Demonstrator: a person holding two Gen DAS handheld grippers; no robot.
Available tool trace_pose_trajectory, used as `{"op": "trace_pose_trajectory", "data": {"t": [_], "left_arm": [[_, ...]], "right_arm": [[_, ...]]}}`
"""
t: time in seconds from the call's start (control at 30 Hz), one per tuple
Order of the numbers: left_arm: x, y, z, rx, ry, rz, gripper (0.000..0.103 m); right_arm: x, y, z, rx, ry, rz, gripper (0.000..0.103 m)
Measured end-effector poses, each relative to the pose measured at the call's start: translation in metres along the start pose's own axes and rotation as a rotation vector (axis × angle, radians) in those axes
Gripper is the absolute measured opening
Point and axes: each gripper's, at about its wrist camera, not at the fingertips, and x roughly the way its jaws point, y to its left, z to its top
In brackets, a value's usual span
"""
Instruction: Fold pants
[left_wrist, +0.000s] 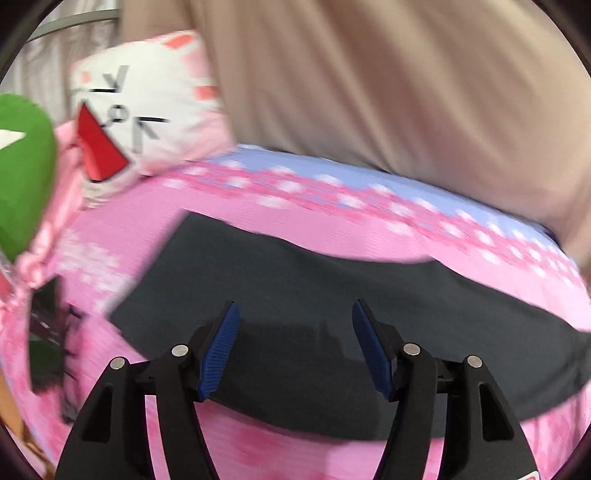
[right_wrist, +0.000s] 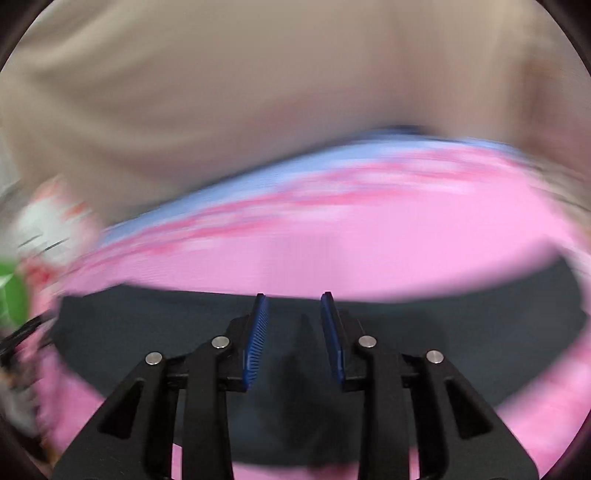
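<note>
**Mia:** Where are the pants lying?

**Sam:** The dark gray pants (left_wrist: 332, 332) are lying flat in a long band on the pink blanket (left_wrist: 155, 229). They are right under the left claw (left_wrist: 293, 350) and stretching out to both sides of it. They look folded into a strip already, I think.

**Mia:** Is the left claw holding them?

**Sam:** No. Its blue pads (left_wrist: 221, 350) are standing wide apart, with nothing between them. It is hanging just above the cloth.

**Mia:** And the right claw (right_wrist: 295, 339)?

**Sam:** It is sitting above the pants too, near their far edge. Its pads are standing a little apart, narrower than the left ones, and gripping nothing. That picture is very blurry.

**Mia:** What is farther away?

**Sam:** Past the pants the blanket is turning blue at its far edge. Up and to the left of the left claw a white cat pillow (left_wrist: 147, 110) is resting, with something green (left_wrist: 26, 177) beside it. A tan wall of cloth (left_wrist: 406, 92) is filling the back.

**Mia:** How should the next fold go?

**Sam:** I am guessing each claw should pinch one end, both layers together. Then both should lift evenly, so the strip is not twisting or sliding.
</note>
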Motion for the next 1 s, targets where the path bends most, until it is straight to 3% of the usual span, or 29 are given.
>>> {"op": "trace_pose_trajectory", "data": {"t": [0.07, 0.13, 0.27, 0.37, 0.4, 0.43, 0.47, 0.53, 0.63, 0.7, 0.77, 0.87, 1.0], "left_arm": [[0.006, -0.03, -0.012, 0.034, 0.017, -0.027, 0.065], [0.016, -0.052, -0.021, 0.056, 0.039, -0.021, 0.065], [0.036, -0.081, -0.033, 0.029, 0.114, -0.039, 0.065], [0.045, -0.084, -0.037, 0.019, 0.13, -0.016, 0.065], [0.046, -0.084, -0.038, 0.019, 0.129, -0.012, 0.065], [0.046, -0.083, -0.038, 0.016, 0.132, -0.014, 0.066], [0.048, -0.082, -0.038, 0.012, 0.138, -0.018, 0.067], [0.048, -0.078, -0.039, 0.006, 0.142, -0.014, 0.067], [0.047, -0.078, -0.041, 0.02, 0.136, -0.006, 0.068], [0.049, -0.082, -0.041, 0.04, 0.143, -0.005, 0.075], [0.051, -0.087, -0.041, 0.067, 0.152, 0.009, 0.078], [0.051, -0.089, -0.042, 0.078, 0.155, 0.016, 0.079], [0.05, -0.087, -0.042, 0.071, 0.153, 0.019, 0.079]], "right_arm": [[-0.009, -0.075, -0.003, 0.137, 0.036, -0.076, 0.033], [-0.001, -0.127, -0.002, 0.226, 0.087, -0.071, 0.033], [0.021, -0.173, 0.001, 0.3, 0.125, -0.05, 0.032], [0.029, -0.189, 0.01, 0.342, 0.11, 0.015, 0.036], [0.034, -0.191, 0.013, 0.348, 0.108, 0.033, 0.031], [0.042, -0.189, 0.019, 0.348, 0.111, 0.053, 0.004], [0.034, -0.197, 0.017, 0.349, 0.109, 0.075, 0.002], [0.008, -0.194, 0.019, 0.319, 0.057, 0.105, 0.002], [-0.031, -0.202, 0.018, 0.289, -0.001, 0.074, 0.002], [-0.022, -0.219, 0.008, 0.295, 0.062, 0.005, 0.002], [0.001, -0.227, -0.003, 0.296, 0.146, 0.02, 0.001], [-0.007, -0.218, 0.001, 0.275, 0.11, 0.012, 0.008], [-0.036, -0.195, 0.004, 0.195, 0.011, -0.073, 0.012]]}}
